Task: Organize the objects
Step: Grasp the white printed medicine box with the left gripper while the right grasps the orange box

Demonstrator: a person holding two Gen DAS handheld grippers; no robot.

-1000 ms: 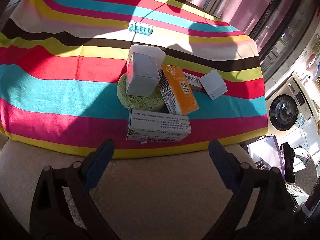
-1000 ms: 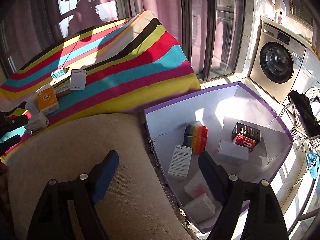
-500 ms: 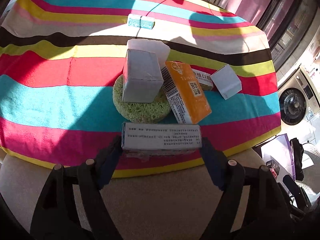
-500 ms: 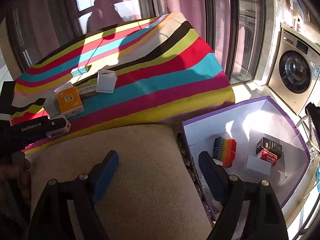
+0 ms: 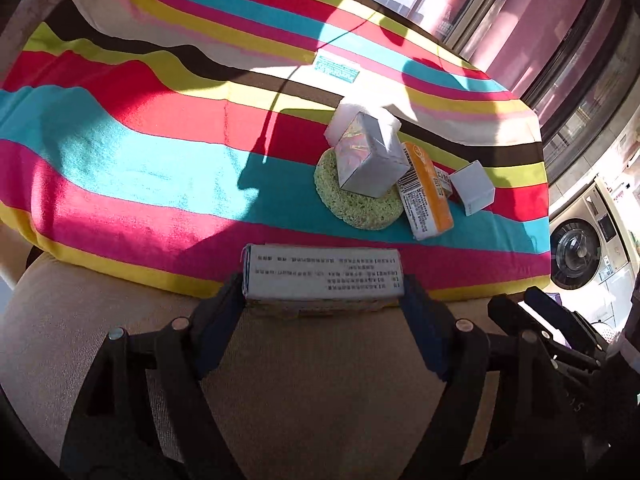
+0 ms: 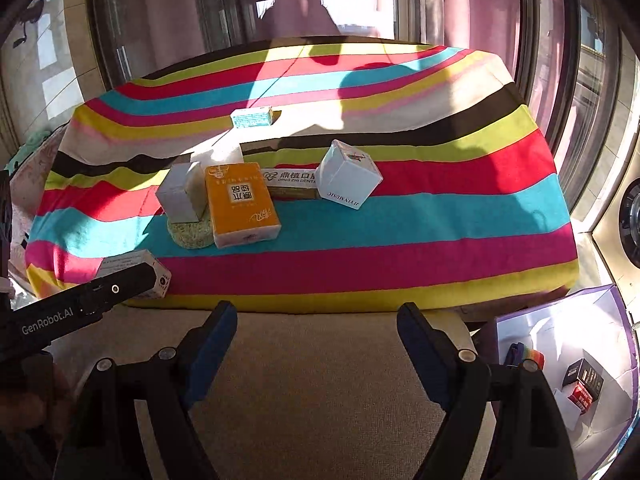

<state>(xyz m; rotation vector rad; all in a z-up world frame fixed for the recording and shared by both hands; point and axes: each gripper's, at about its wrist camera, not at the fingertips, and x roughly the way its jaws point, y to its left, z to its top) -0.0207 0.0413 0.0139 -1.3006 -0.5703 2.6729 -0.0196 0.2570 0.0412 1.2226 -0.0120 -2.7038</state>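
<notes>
White card, printed in small text, makes up the flat box now clamped end to end between the left gripper pads, at the near edge of the striped cloth; it looks light, stiff and easily dented, so its short ends seem the right hold. Just beyond it sit a grey carton on a green sponge, an orange box and a small white cube box; the right gripper hangs empty, jaws wide apart, with the purple bin at right.
</notes>
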